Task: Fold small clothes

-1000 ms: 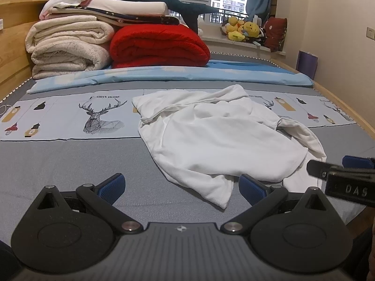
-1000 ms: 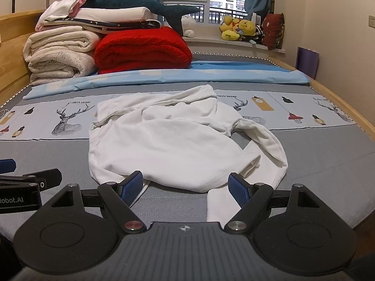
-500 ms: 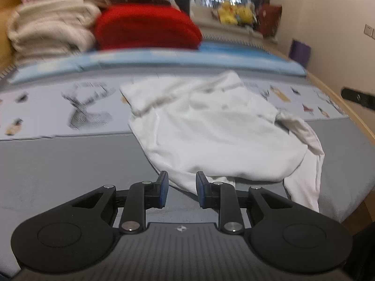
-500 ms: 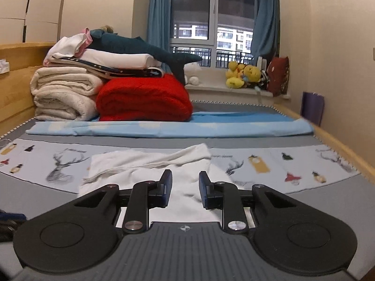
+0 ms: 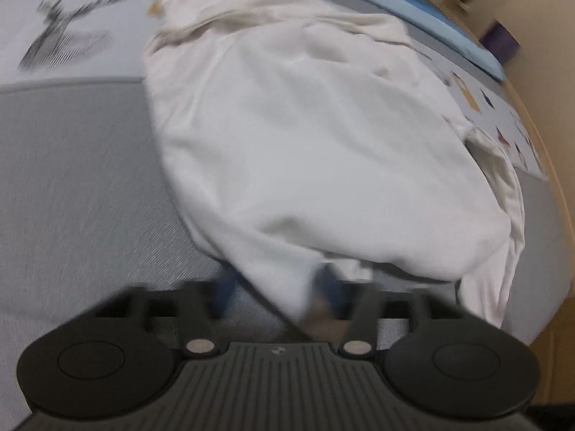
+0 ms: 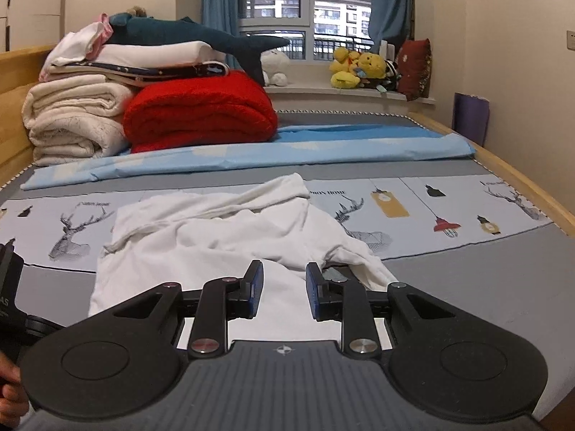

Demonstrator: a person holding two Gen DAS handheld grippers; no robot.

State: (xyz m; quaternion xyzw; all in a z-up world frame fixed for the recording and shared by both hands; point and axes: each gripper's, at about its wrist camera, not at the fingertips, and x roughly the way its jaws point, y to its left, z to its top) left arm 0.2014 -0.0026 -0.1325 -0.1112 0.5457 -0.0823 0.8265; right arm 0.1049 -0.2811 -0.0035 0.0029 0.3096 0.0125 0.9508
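Note:
A crumpled white garment [image 5: 305,136] lies on the grey bed cover; it also shows in the right wrist view [image 6: 222,237]. My left gripper [image 5: 276,287] is low at the garment's near hem, its fingers open with a flap of the cloth lying between them; the view is blurred. My right gripper [image 6: 284,287] hovers over the garment's near right part, its blue pads a narrow gap apart and holding nothing.
Folded blankets, a red one [image 6: 201,111] and cream ones [image 6: 75,122], are stacked at the bed's head with a plush shark [image 6: 194,39] on top. A blue sheet [image 6: 251,154] crosses the bed. The wooden bed rail [image 6: 521,183] runs along the right.
My left gripper dropped down and forward to the garment's hem and its fingers opened wider. My right gripper lowered slightly toward the garment and opened a little.

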